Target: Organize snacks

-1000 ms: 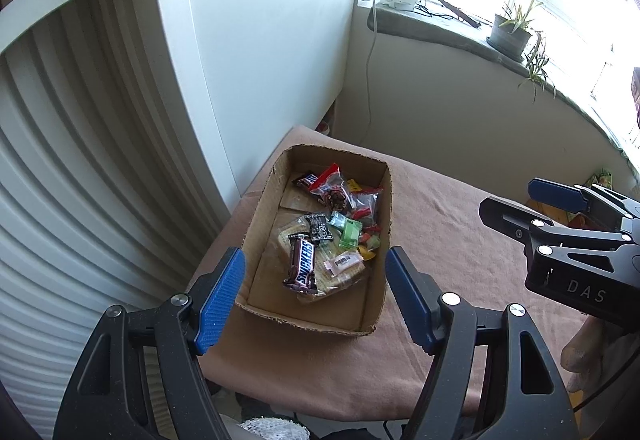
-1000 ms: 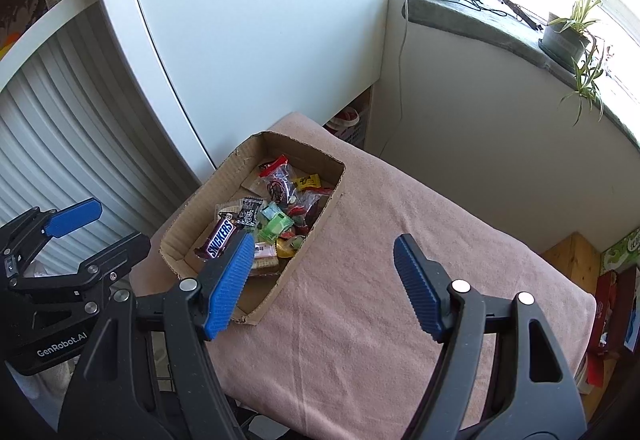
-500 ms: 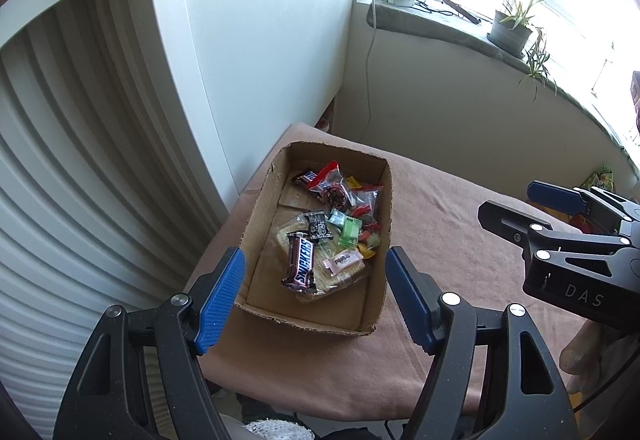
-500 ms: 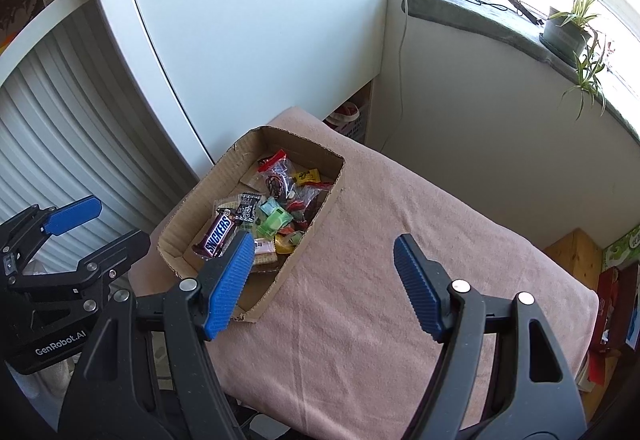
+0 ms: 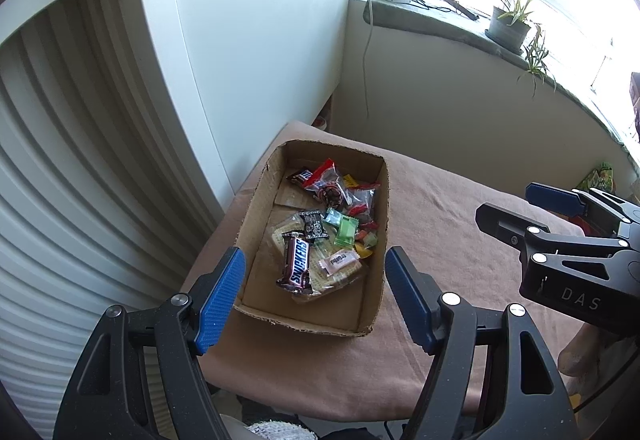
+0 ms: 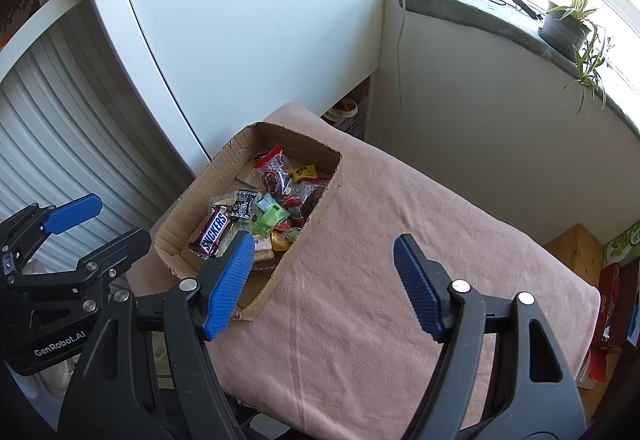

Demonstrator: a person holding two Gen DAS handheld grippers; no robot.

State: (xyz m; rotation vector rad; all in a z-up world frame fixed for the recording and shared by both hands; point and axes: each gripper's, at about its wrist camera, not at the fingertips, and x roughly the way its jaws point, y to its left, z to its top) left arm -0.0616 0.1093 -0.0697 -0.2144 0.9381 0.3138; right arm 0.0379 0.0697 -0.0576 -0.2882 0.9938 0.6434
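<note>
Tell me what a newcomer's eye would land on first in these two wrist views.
First, the cardboard box on the pink-covered table, holding a jumble of bright snack wrappers with a Snickers bar lying on top near its middle. Next, the blue pads of the left hand-held gripper and right hand-held gripper, both open and empty above the table. Last, the potted plant on the sunlit windowsill.
</note>
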